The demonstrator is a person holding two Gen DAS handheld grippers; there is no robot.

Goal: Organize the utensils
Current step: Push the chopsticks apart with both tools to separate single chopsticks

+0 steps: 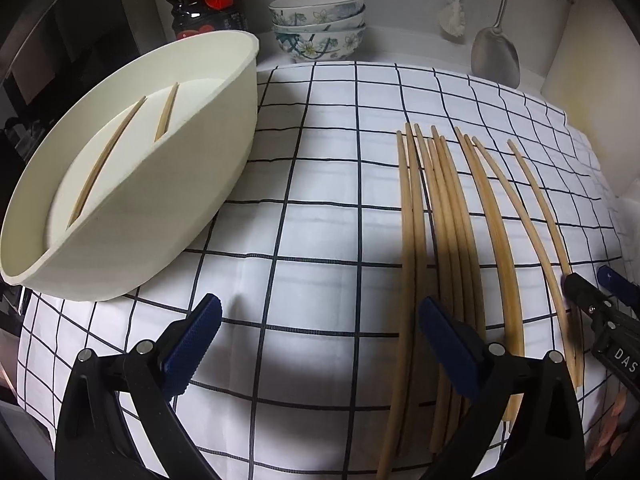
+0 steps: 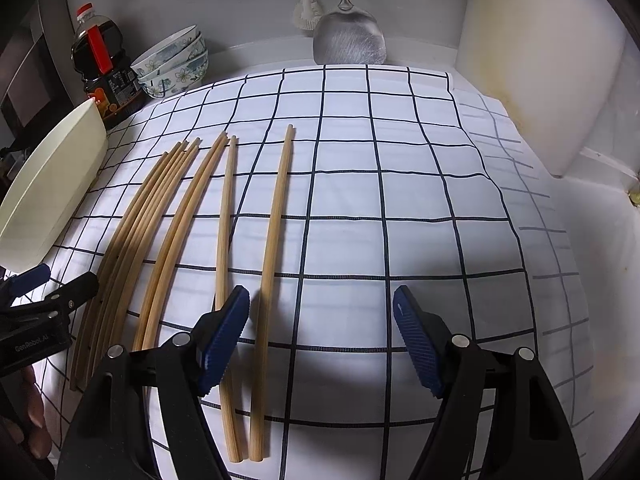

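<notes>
Several wooden chopsticks lie side by side on a white checked cloth; they also show in the right wrist view. A cream oval tray at the left holds two chopsticks. My left gripper is open and empty above the cloth, its right finger over the left chopsticks. My right gripper is open and empty, its jaws standing around the rightmost chopstick. Each gripper shows at the edge of the other's view.
A stack of floral bowls and a dark sauce bottle stand at the back left. A metal spatula and a brush hang on the back wall. A white wall bounds the right.
</notes>
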